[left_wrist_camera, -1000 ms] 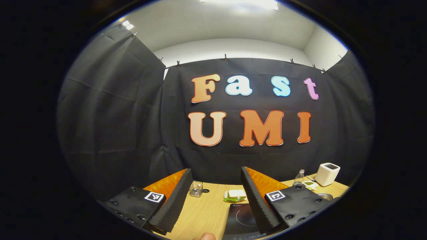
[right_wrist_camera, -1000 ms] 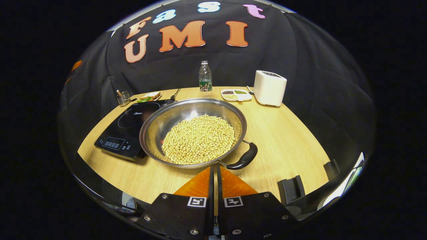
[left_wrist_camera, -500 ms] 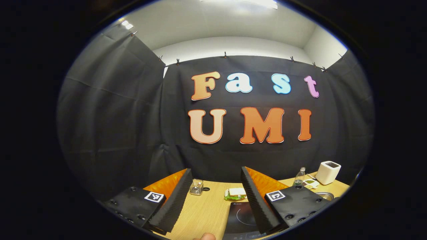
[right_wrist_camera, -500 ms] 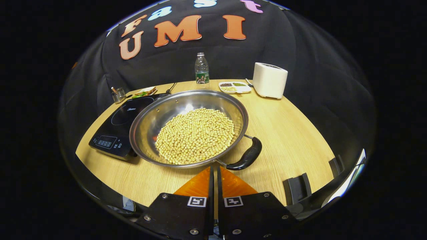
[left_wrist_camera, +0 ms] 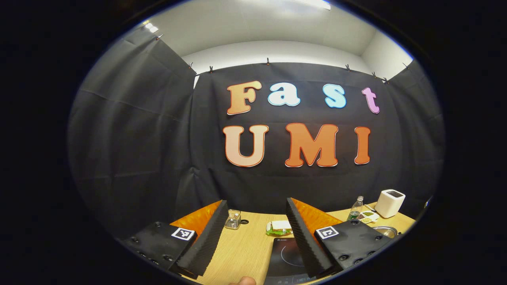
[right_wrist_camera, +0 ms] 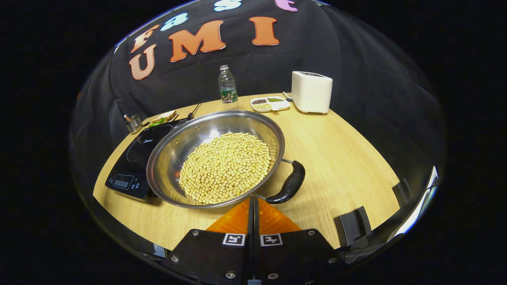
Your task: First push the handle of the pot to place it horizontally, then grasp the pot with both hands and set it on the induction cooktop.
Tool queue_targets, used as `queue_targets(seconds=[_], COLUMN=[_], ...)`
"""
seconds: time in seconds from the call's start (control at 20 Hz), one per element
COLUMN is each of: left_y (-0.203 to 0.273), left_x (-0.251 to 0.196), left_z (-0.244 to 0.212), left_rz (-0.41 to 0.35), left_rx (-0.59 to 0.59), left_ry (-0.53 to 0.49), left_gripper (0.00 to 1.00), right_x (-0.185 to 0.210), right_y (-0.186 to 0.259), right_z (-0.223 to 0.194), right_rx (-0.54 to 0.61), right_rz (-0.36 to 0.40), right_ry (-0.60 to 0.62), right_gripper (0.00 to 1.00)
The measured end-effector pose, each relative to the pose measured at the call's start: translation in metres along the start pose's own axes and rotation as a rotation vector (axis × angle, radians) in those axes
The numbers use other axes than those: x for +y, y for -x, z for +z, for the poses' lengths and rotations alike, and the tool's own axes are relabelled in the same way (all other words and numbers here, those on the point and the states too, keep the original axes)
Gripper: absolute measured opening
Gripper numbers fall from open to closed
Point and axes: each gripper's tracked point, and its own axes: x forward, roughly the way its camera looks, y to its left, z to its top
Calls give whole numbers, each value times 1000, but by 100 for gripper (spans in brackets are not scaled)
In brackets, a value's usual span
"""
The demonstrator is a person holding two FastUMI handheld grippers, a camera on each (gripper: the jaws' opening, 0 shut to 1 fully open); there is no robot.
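A wide steel pot (right_wrist_camera: 170,146) full of pale beans sits on the wooden table (right_wrist_camera: 336,158), its left edge overlapping the black induction cooktop (right_wrist_camera: 132,158). Its black handle (right_wrist_camera: 288,185) points to the near right. My right gripper (right_wrist_camera: 253,201) is shut with nothing in it, its tips just short of the pot's near rim beside the handle's root. My left gripper (left_wrist_camera: 256,202) is open and empty, held above the table's near left part. Between and under its fingers lies the cooktop (left_wrist_camera: 283,257), and the pot's rim (left_wrist_camera: 382,230) peeks out at the far right.
Along the back stand a water bottle (right_wrist_camera: 227,85), a white appliance (right_wrist_camera: 311,92), a divided dish of beans (right_wrist_camera: 267,103), a sandwich plate (right_wrist_camera: 163,117) and a wire cup (right_wrist_camera: 133,123). Two black holders (right_wrist_camera: 352,231) sit at the table's near right edge. A person's fingertip (left_wrist_camera: 243,280) shows.
The right gripper's view has swung, so the pot and cooktop sit a little further left in it. The left gripper has tipped down slightly, showing more table. Both keep their states.
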Motion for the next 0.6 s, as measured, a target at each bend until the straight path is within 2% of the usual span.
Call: queue_targets(seconds=[0.2, 0.35, 0.5, 0.6], left_y=[-4, -5, -8, -12], left_x=[2, 0, -3, -4], left_z=[0, -2, -4, -6], left_rz=[15, 8, 4, 7], left_rx=[-8, -6, 4, 9], left_ry=[-10, -11, -11, -14], left_gripper=[98, 96, 99, 96], right_x=[-8, -14, -21, -23], right_y=[-6, -12, -19, -22], right_z=[7, 12, 18, 21], right_rx=[-3, -7, -10, -12], right_rz=[-20, -34, -45, -49], right_ry=[-17, -26, -41, -48], right_gripper=[0, 0, 0, 0])
